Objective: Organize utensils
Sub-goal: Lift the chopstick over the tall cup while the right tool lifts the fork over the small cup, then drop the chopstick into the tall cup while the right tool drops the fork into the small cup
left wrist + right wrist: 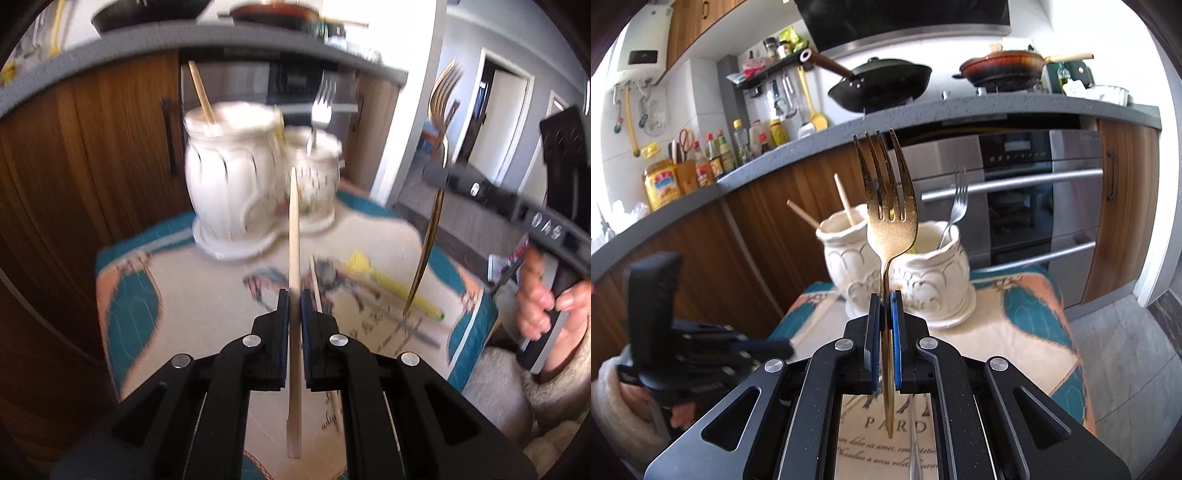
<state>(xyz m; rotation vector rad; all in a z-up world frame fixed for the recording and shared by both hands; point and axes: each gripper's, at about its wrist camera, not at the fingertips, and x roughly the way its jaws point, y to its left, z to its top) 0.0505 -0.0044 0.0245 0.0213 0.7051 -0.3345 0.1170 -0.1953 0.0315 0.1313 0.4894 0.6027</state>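
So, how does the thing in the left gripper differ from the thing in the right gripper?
The left gripper holds a pale wooden chopstick; the right gripper holds a gold metal fork. The chopstick is a plain straight stick; the fork has tines and a curved neck. Both stand nearly upright, clamped in shut jaws.
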